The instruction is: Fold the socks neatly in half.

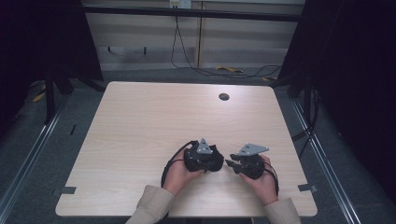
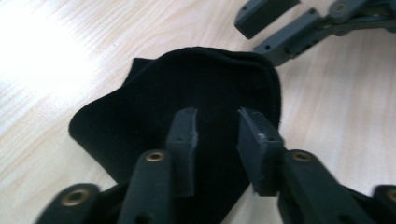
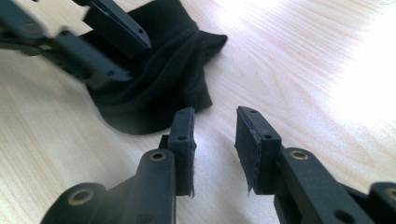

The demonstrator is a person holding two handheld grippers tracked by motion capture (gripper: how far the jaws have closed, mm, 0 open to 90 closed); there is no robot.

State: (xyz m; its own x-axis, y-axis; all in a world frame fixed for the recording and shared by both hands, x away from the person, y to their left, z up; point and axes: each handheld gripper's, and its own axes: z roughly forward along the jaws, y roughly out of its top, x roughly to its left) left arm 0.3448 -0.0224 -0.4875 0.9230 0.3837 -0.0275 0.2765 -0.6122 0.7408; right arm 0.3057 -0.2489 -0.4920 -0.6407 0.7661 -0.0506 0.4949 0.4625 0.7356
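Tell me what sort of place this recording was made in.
Probably a lab or data-recording station, not a home: a bare wooden table with a cable hole, dark curtains on both sides, and loose cables on the floor behind.

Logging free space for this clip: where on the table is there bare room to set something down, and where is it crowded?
The table is bare from its far edge, past the round cable hole, down to mid-table, and along both side edges. The crowded spot is near the front edge: the left gripper over the black cloth, with the right gripper close beside it.
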